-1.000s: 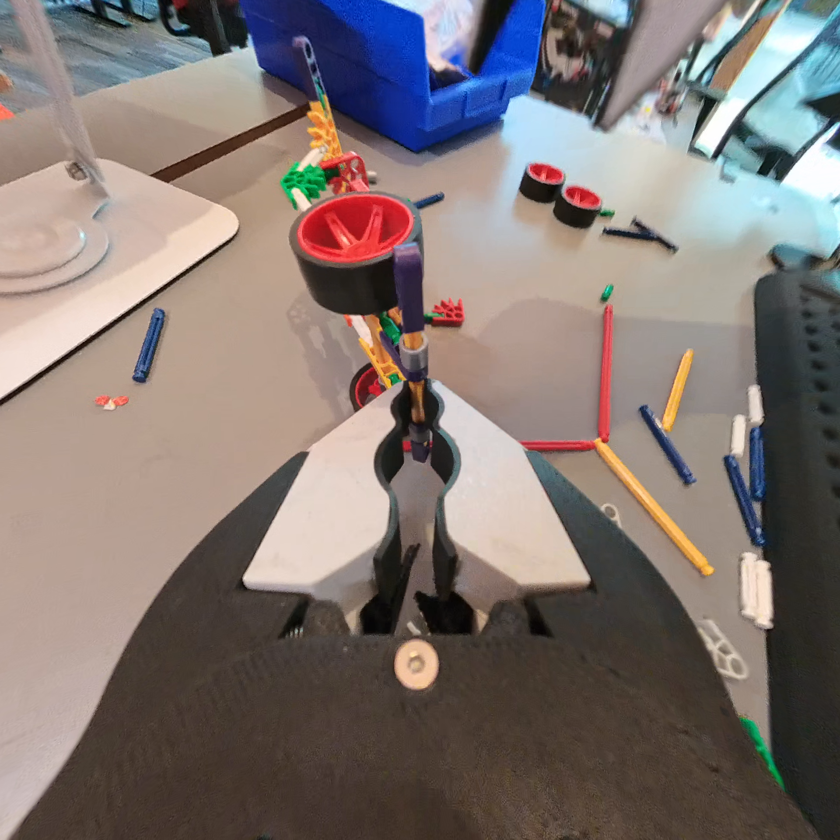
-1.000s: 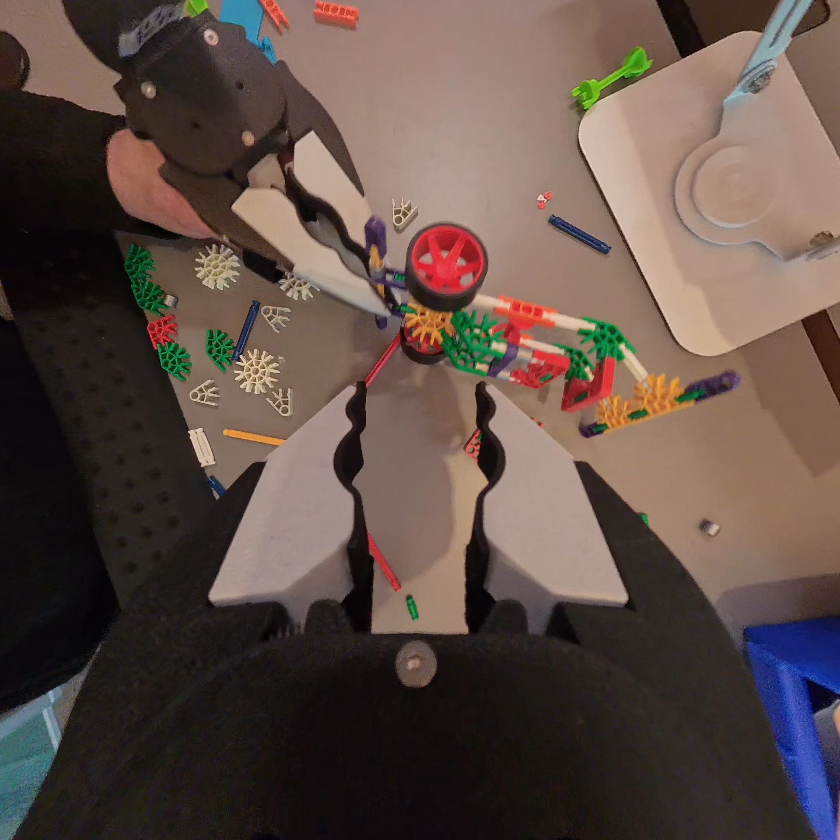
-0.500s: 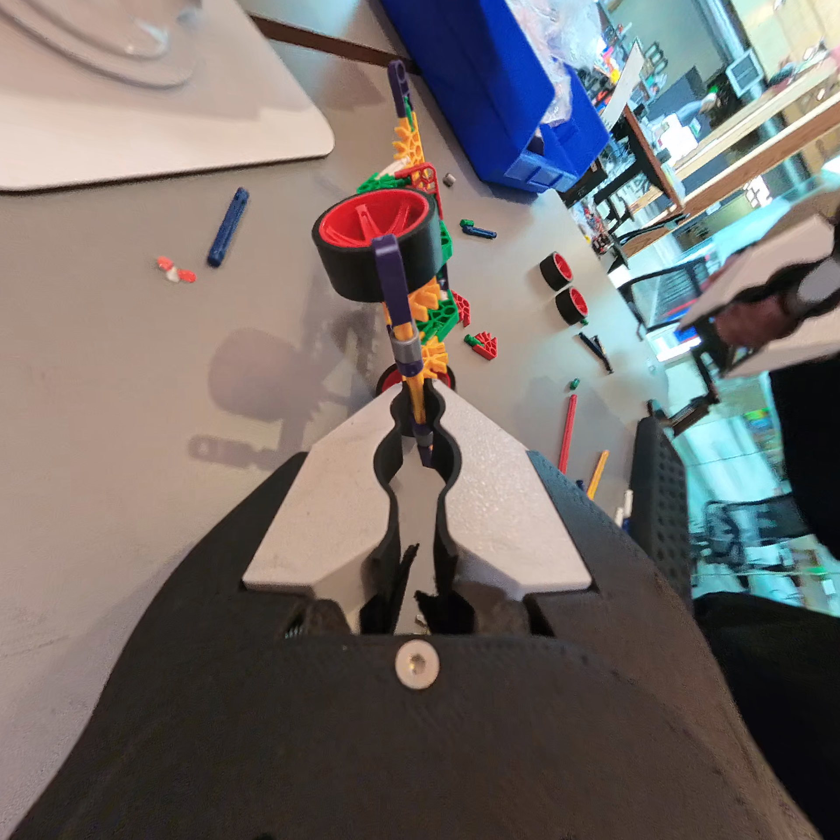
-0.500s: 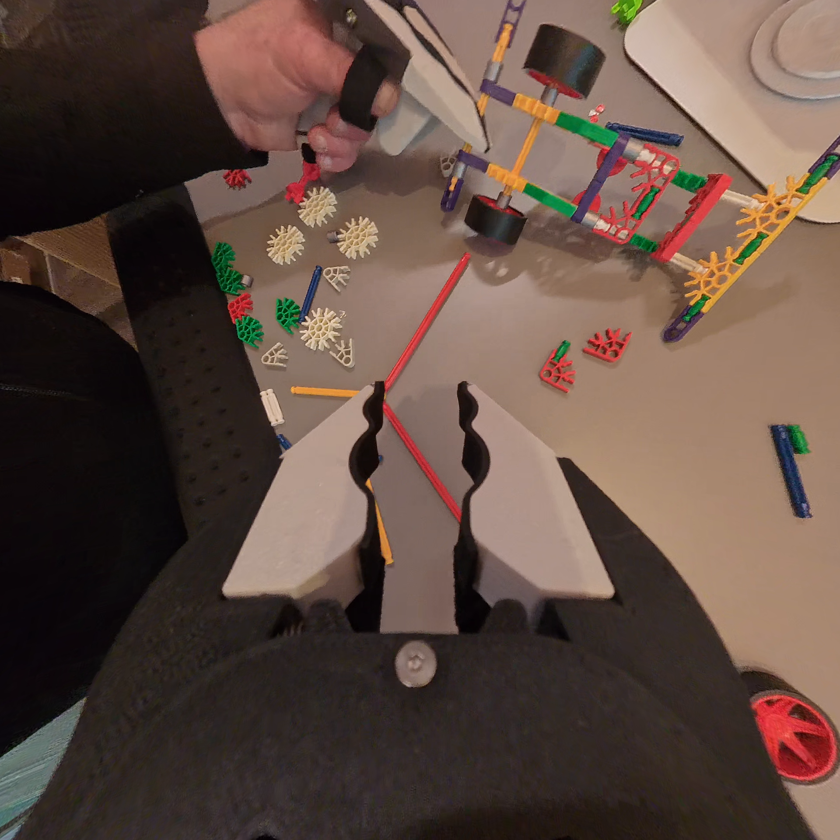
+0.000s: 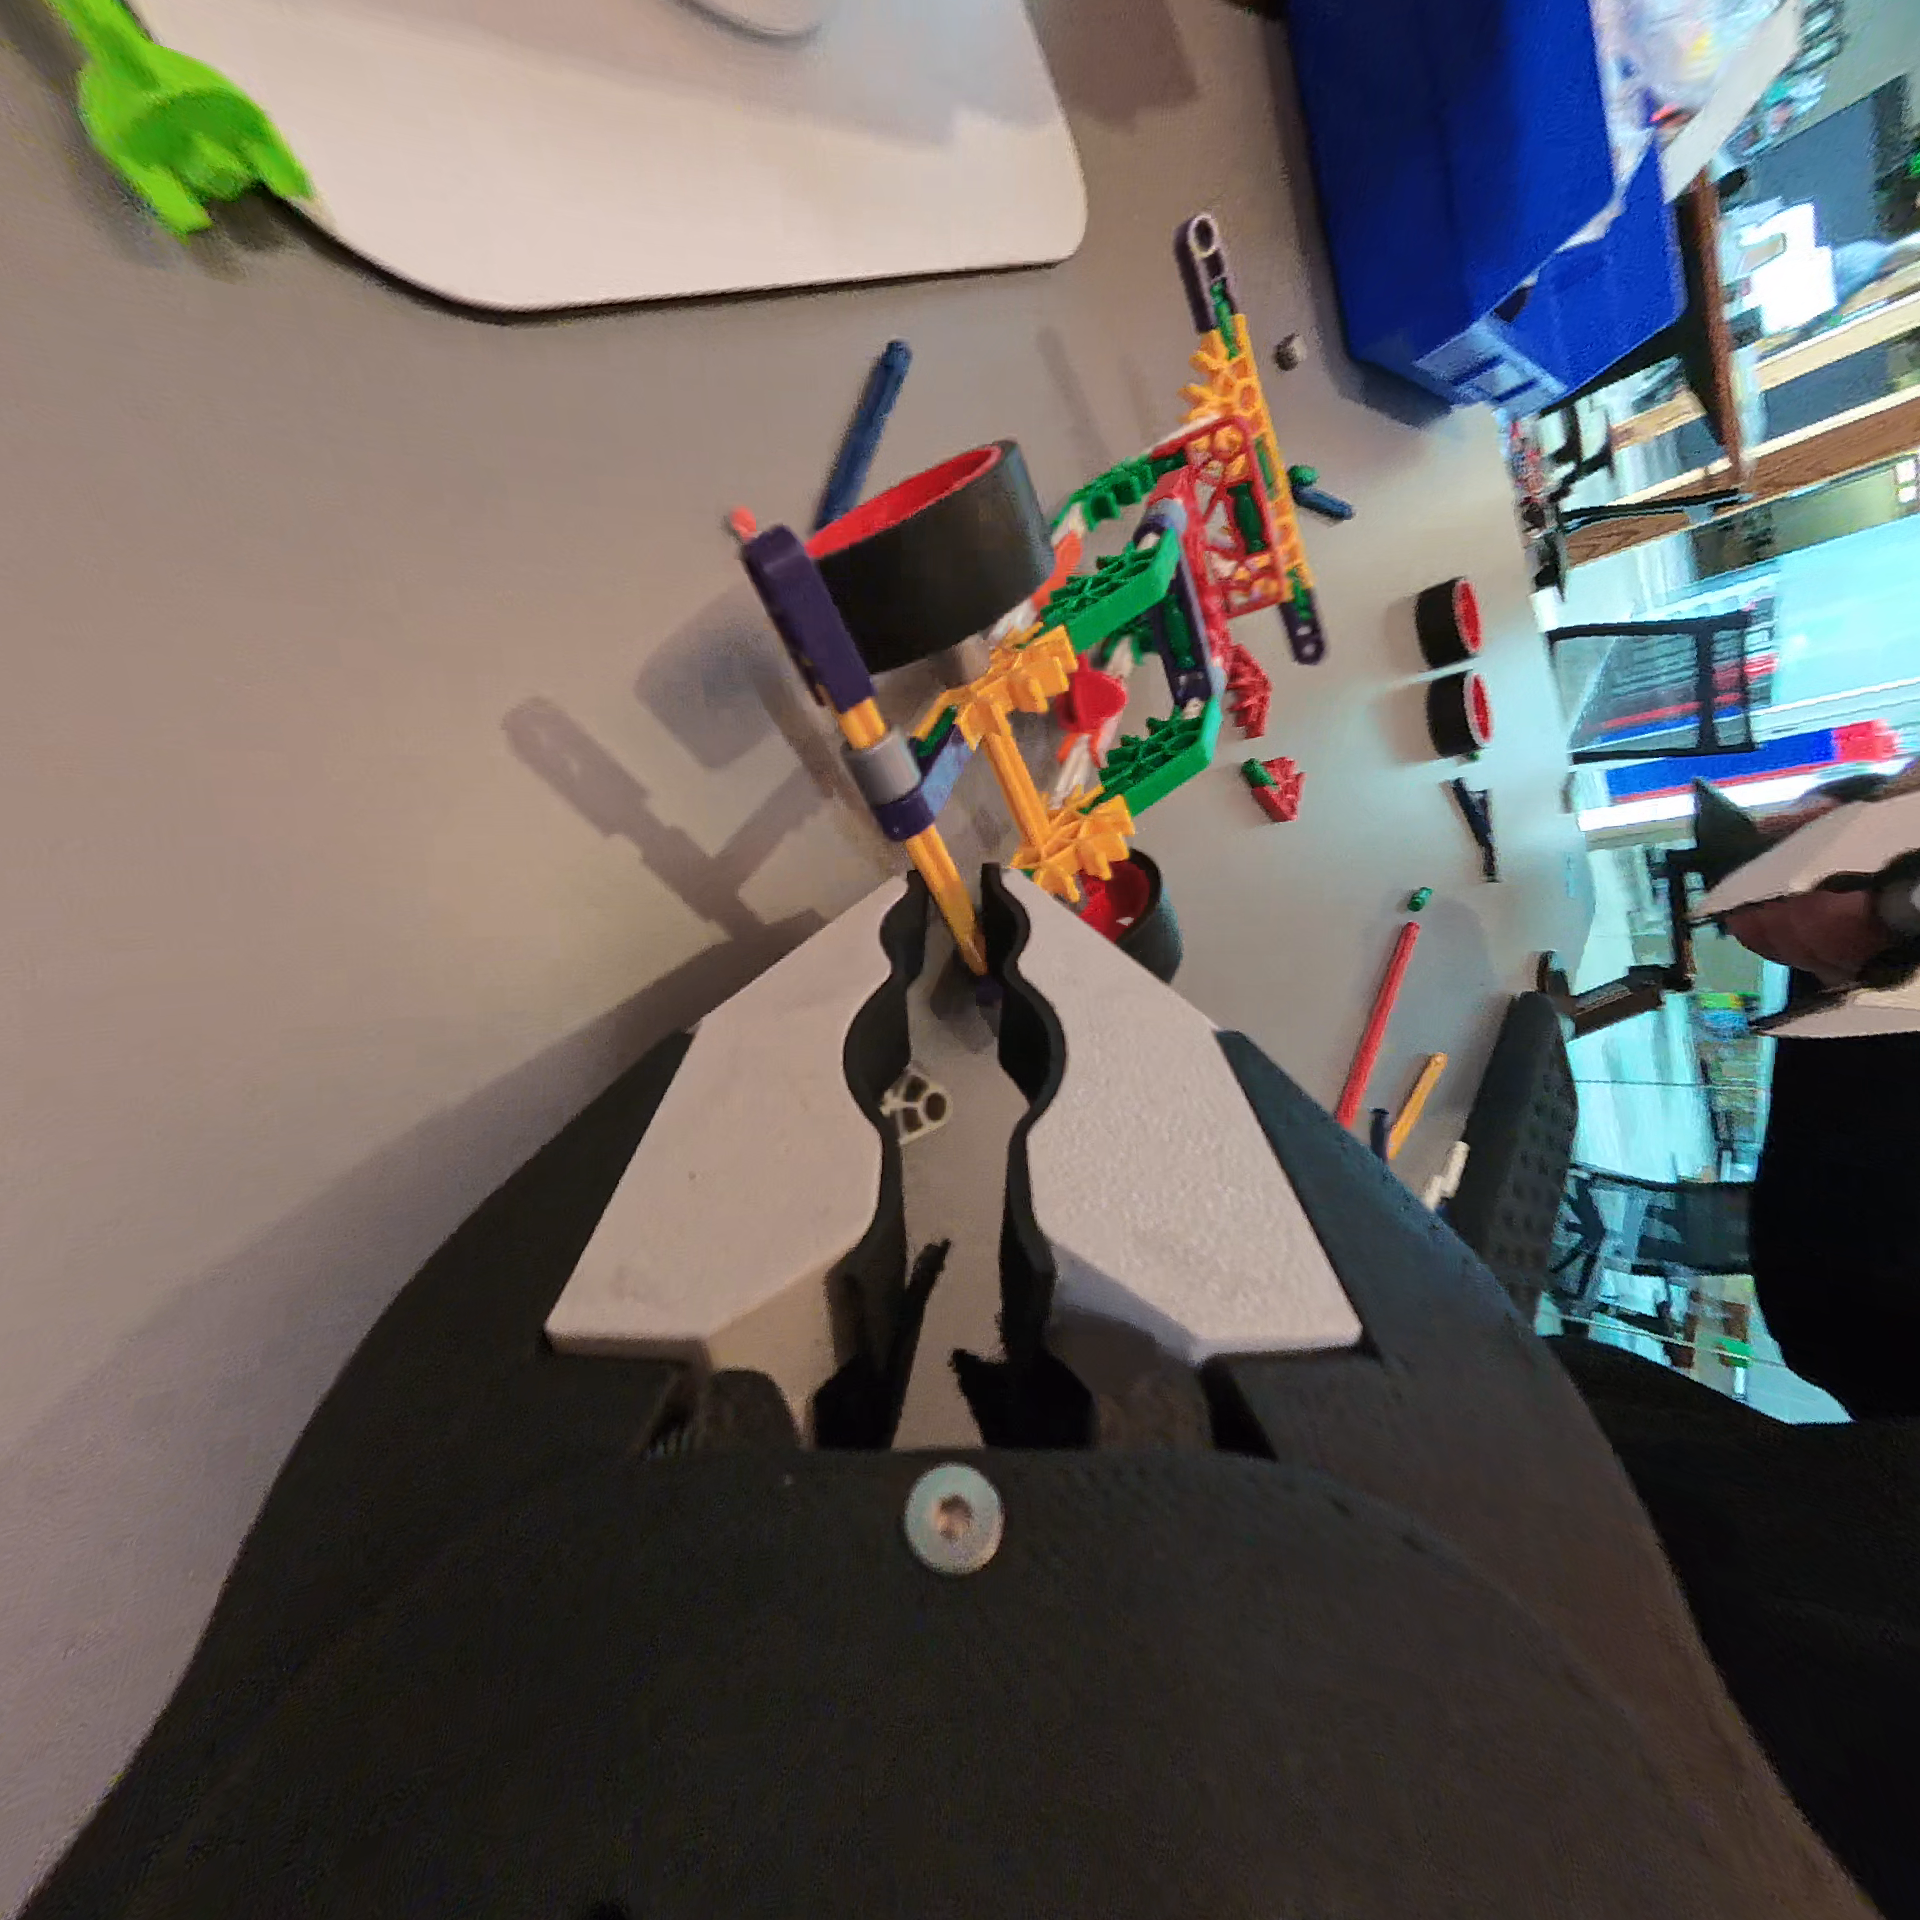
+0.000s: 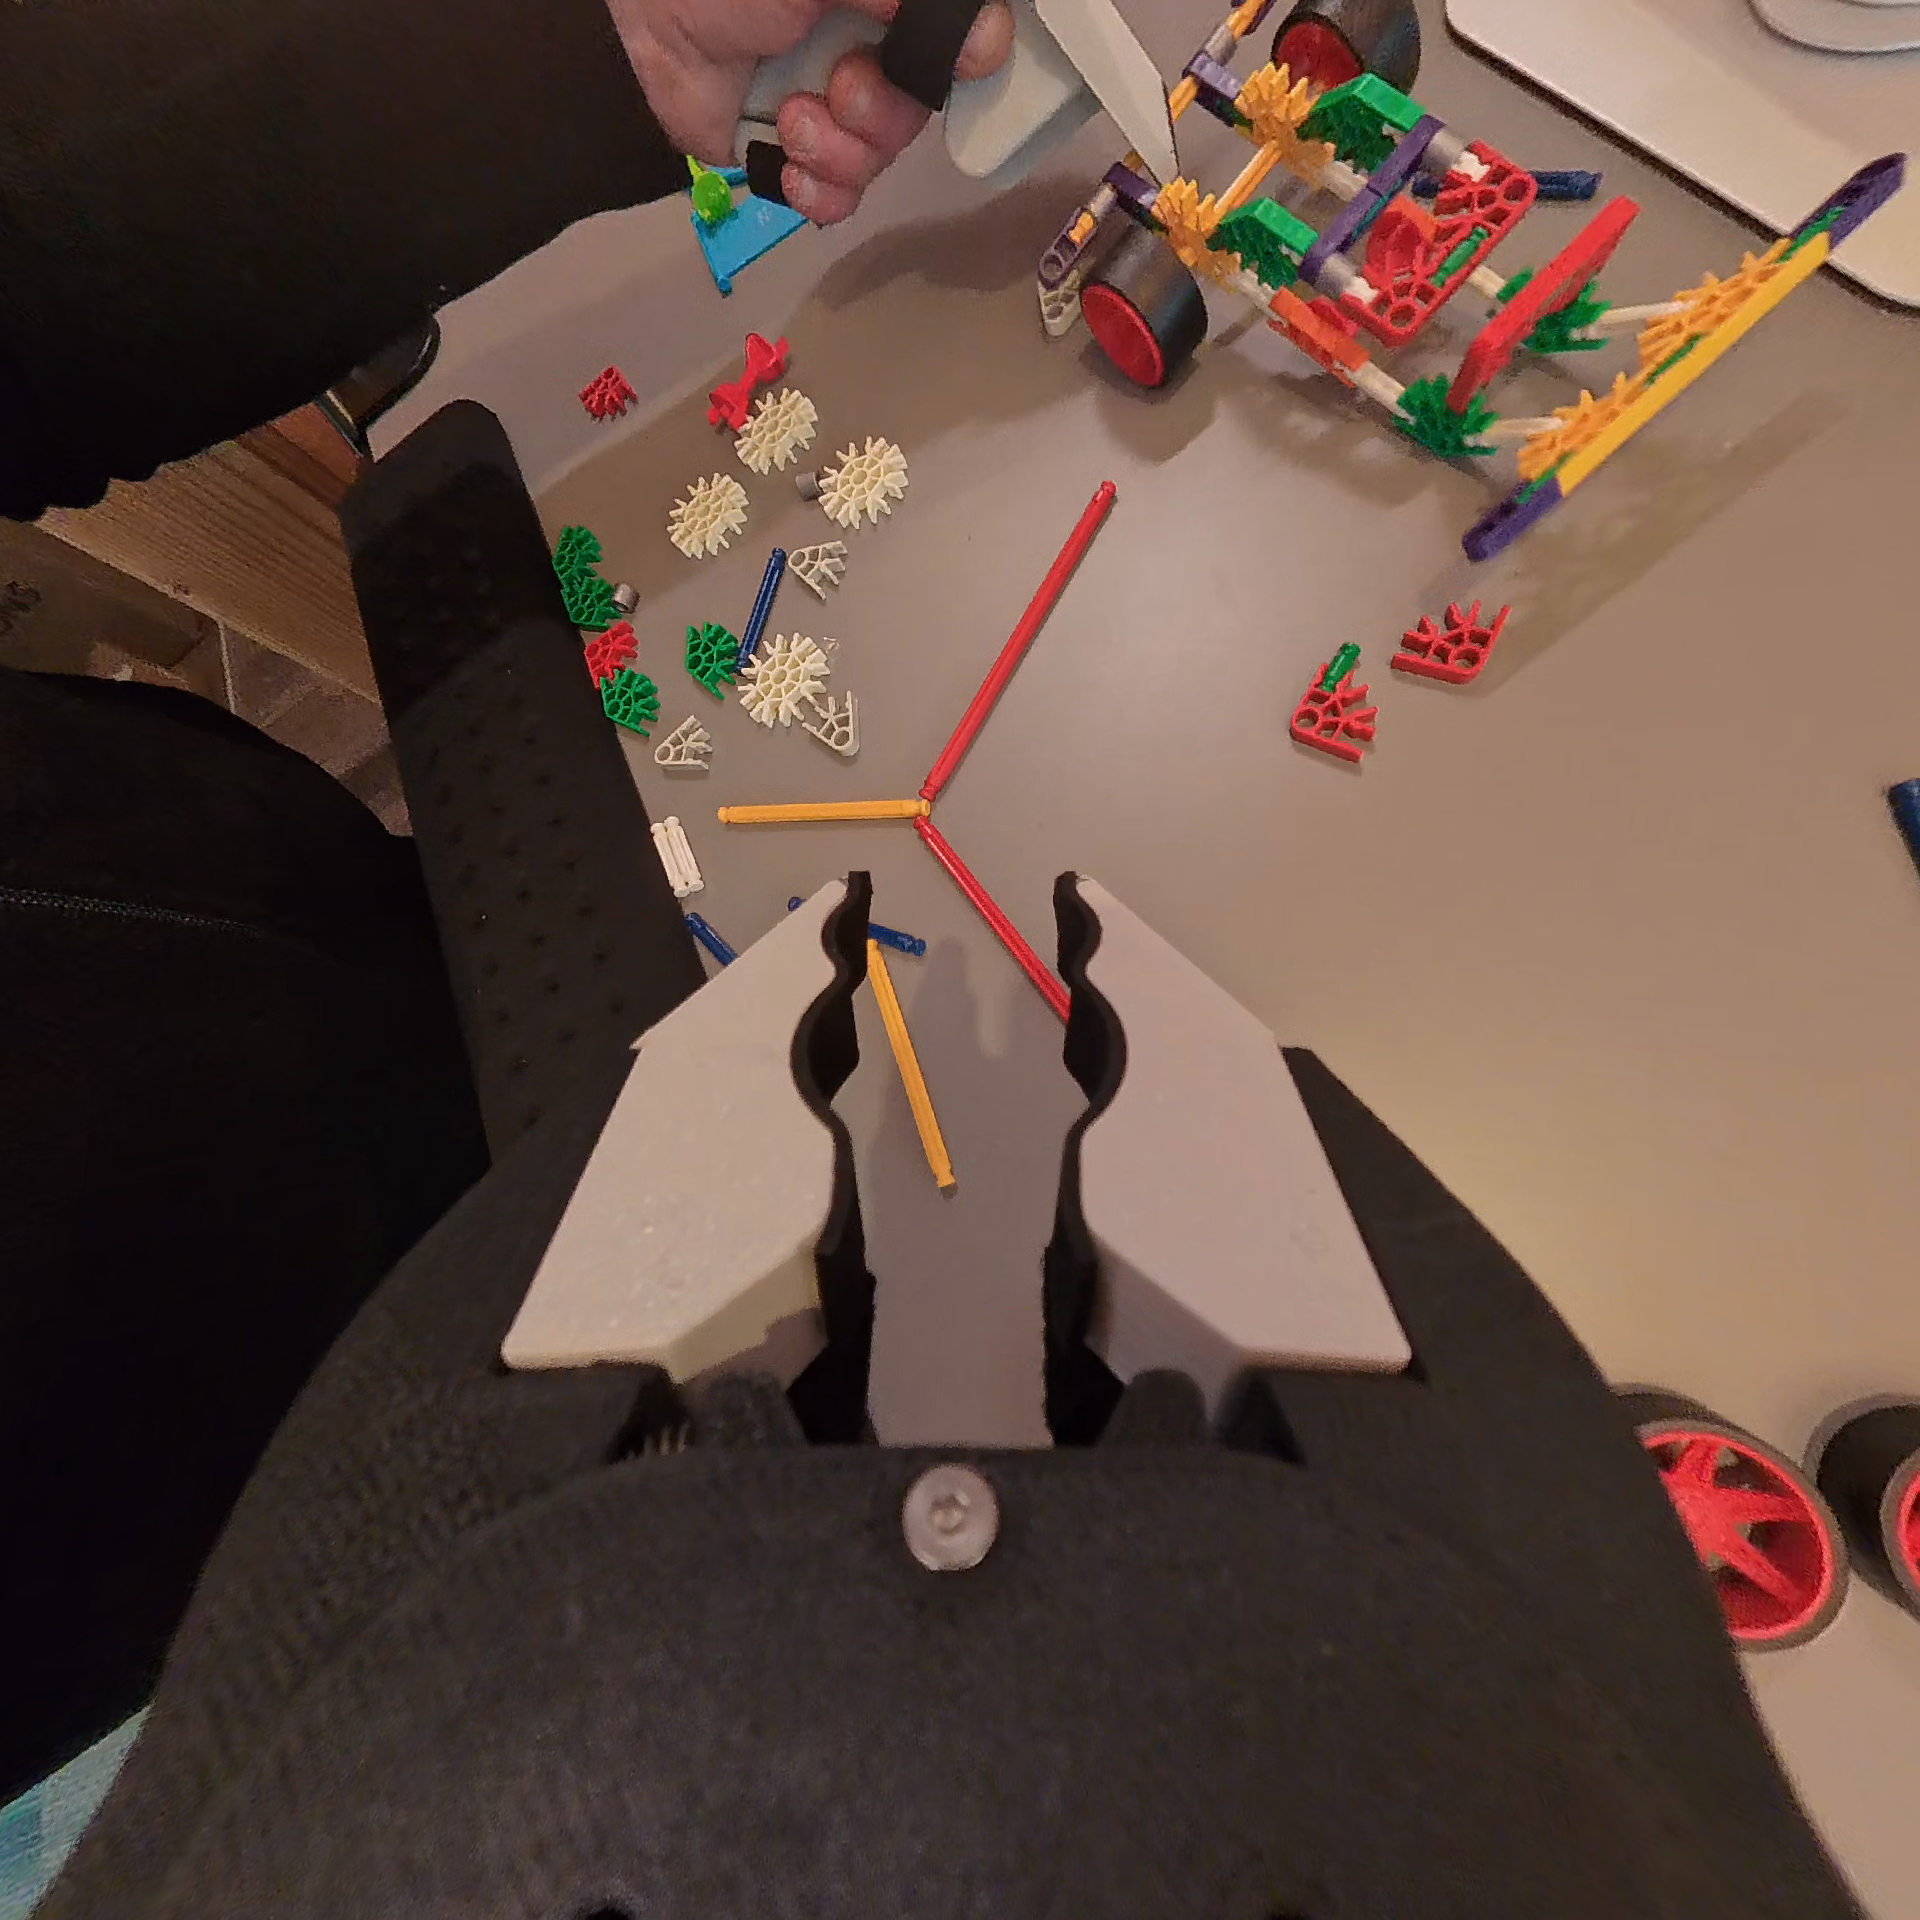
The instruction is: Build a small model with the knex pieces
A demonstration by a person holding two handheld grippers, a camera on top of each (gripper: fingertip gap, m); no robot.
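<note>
The left tongs (image 5: 951, 894) are pinching down to a narrow slot around the near end of a yellow rod (image 5: 932, 868), which is sticking out of the toy vehicle (image 5: 1132, 644); the rod is leaning on the right finger, and whether the left finger is also pressing it is hard to make out. The vehicle is resting tilted on the table (image 5: 312, 727), carrying 1 upper wheel (image 5: 935, 566) and 1 lower wheel (image 5: 1127, 909) on a frame of green, yellow, red and purple pieces. The right tongs (image 6: 961, 894) are gaping wide and holding nothing, hovering over a loose yellow stick (image 6: 909, 1070) and the near end of a red rod (image 6: 992, 914). Farther left, white, green and red connectors (image 6: 779, 665) are lying scattered, and 2 spare wheels (image 6: 1745, 1527) are sitting unattached at the near right, the second cut by the frame edge. A hand (image 6: 790, 94) is gripping the left tool at the far left. A white plate (image 5: 675, 156) and a blue bin (image 5: 1475, 177) are lying beyond the vehicle, both cropped. The rod's tip is disappearing between the fingers, and motion blur is smearing the vehicle's small joints.
</note>
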